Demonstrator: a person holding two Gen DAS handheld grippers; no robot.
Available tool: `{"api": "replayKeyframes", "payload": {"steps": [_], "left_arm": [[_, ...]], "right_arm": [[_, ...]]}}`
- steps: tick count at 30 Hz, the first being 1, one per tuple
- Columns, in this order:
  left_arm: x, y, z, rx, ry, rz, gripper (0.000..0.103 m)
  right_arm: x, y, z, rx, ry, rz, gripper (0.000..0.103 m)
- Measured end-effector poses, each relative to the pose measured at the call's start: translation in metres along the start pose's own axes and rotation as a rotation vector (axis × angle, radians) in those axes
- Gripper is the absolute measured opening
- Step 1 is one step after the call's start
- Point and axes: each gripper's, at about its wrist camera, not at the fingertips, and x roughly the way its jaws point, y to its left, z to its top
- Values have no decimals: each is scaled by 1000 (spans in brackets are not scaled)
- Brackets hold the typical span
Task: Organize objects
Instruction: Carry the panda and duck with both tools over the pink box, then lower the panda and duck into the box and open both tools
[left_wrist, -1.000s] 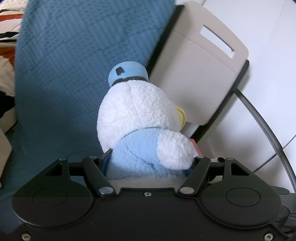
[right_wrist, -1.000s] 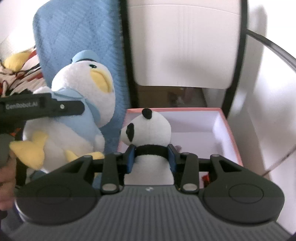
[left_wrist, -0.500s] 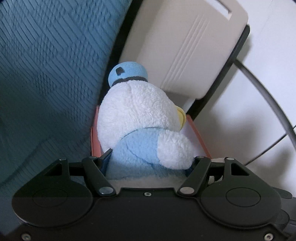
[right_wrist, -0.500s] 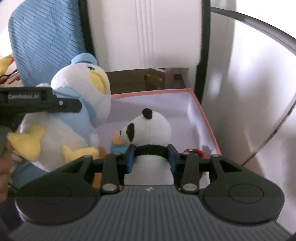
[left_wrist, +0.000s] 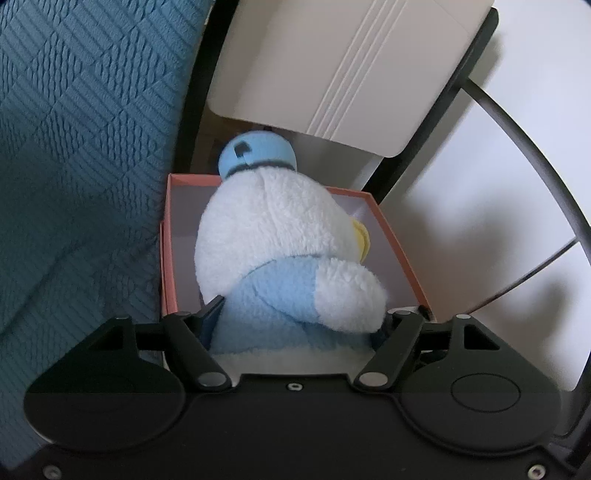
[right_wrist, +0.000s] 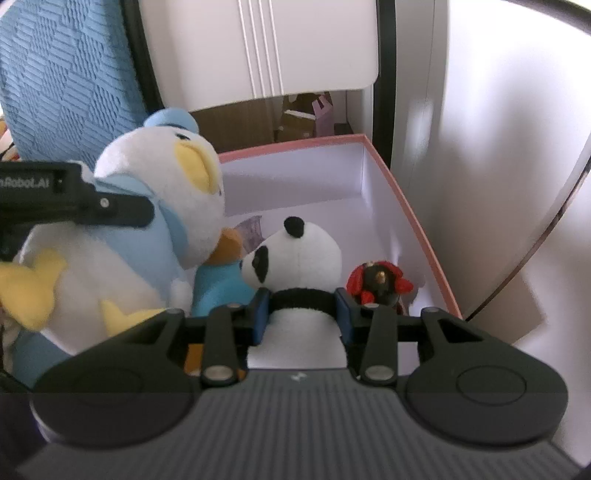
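Now both plush toys hang lower over the pink box (right_wrist: 410, 218) than before. The left gripper (left_wrist: 295, 325) clasps the duck (left_wrist: 280, 236); the right gripper (right_wrist: 301, 314) clasps the panda (right_wrist: 303, 254).

A: Any lettering to read here?

B: Only one piece. In the right wrist view, the black plastic body of the left hand-held gripper (right_wrist: 74, 201) reaches in from the left edge, and on its side stand pale letters: "nRobot.AI". The picture's edge cuts the start of the word off.

A: Nothing on the pink-rimmed cardboard box with white inner walls (right_wrist: 406, 218)?

B: No print can be read on it. The grey ribbed housing at the bottom of that view bears a tiny pale mark in its middle, too small to make out.

A: And the left wrist view?

B: No readable text there.
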Motion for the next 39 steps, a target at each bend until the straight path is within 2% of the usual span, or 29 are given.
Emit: {"api": "replayKeyframes", "payload": {"steps": [1,3,4,15,18,24,28,32,39], "left_arm": [[-4,0,1,2,-11,6,75],[-13,1,5,6,-22,5,85],[-19,1,6,9,-25,-4,87],[-114,3,9,75,-125,-31,90],[-143,4,4,88,-161,-40,103],[-192,9,-9,116,-218,-61,103],[-211,12,-20,131,-238,-65,103],[-225,17,-35,120,-257,-74,103],[-226,17,-62,127,-254,-88,103]], "right_arm": [[-3,1,1,1,-6,6,51],[-9,2,6,11,-20,3,67],[-14,3,9,16,-33,-1,68],[-97,34,34,9,-167,58,68],[-122,44,35,-4,-200,84,68],[-162,61,27,-27,-237,112,68],[-175,71,20,-18,-241,141,68],[-186,83,6,-46,-262,129,68],[-191,82,-15,0,-249,140,68]]}}
